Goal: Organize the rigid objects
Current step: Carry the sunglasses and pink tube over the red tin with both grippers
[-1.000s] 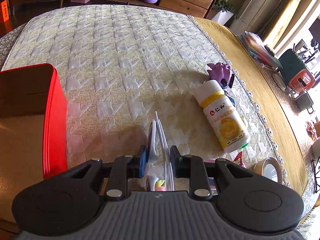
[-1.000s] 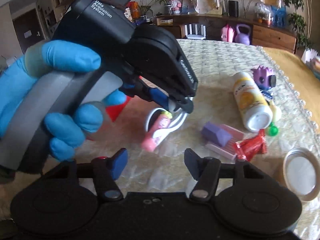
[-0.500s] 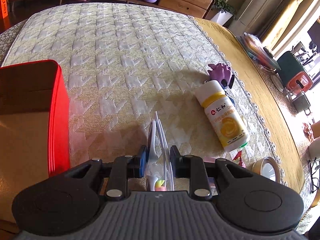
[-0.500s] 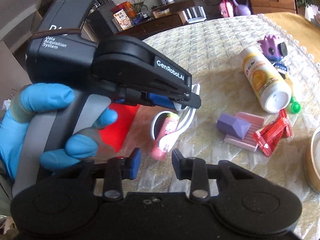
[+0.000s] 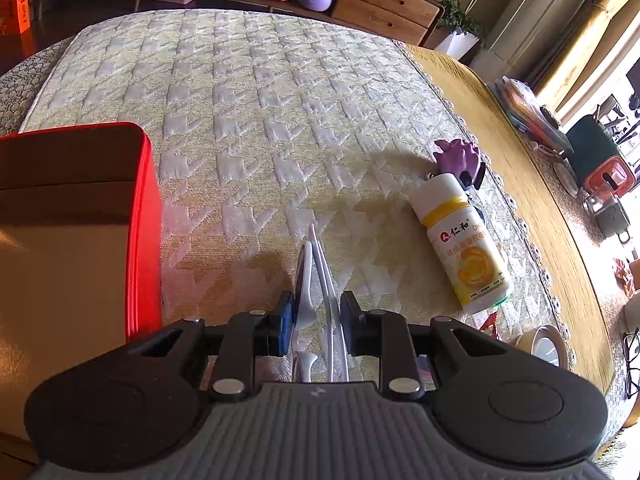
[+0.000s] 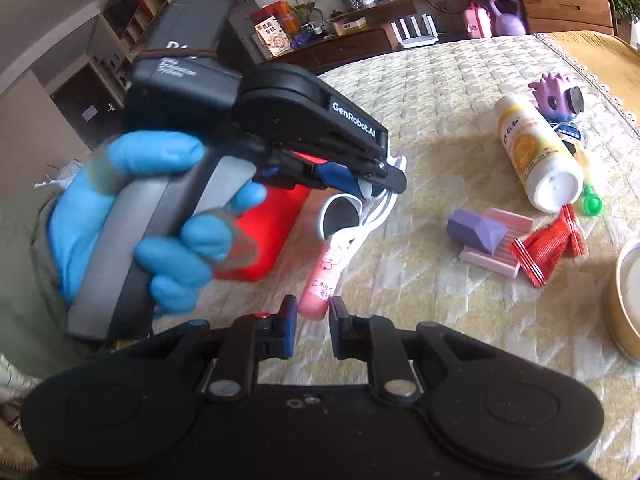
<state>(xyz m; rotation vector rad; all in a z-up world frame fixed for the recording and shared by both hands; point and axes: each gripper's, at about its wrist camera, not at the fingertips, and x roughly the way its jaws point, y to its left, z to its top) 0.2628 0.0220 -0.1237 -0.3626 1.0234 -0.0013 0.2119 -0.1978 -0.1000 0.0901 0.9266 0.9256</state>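
Note:
My left gripper (image 5: 315, 320) is shut on folded white-framed glasses (image 5: 312, 276) and holds them above the quilted cloth, just right of the red box (image 5: 146, 232). The right wrist view shows the same gripper (image 6: 372, 184) with the glasses (image 6: 344, 216) hanging from it. My right gripper (image 6: 313, 320) is nearly closed and empty, its fingertips at the near end of a pink tube (image 6: 324, 276) lying on the cloth. A white and yellow bottle (image 5: 464, 248) lies at the right, also seen in the right wrist view (image 6: 536, 152).
A purple spiky toy (image 6: 554, 94) sits beyond the bottle. A purple block on a pink case (image 6: 486, 240), a red wrapper (image 6: 548, 248), a green cap (image 6: 592, 202) and a round tin (image 6: 626, 292) lie at the right. The table edge (image 5: 540, 208) runs along the right.
My right gripper has closed from wide open to a narrow gap and moved up to the pink tube. My left gripper has carried the glasses a little toward the red box.

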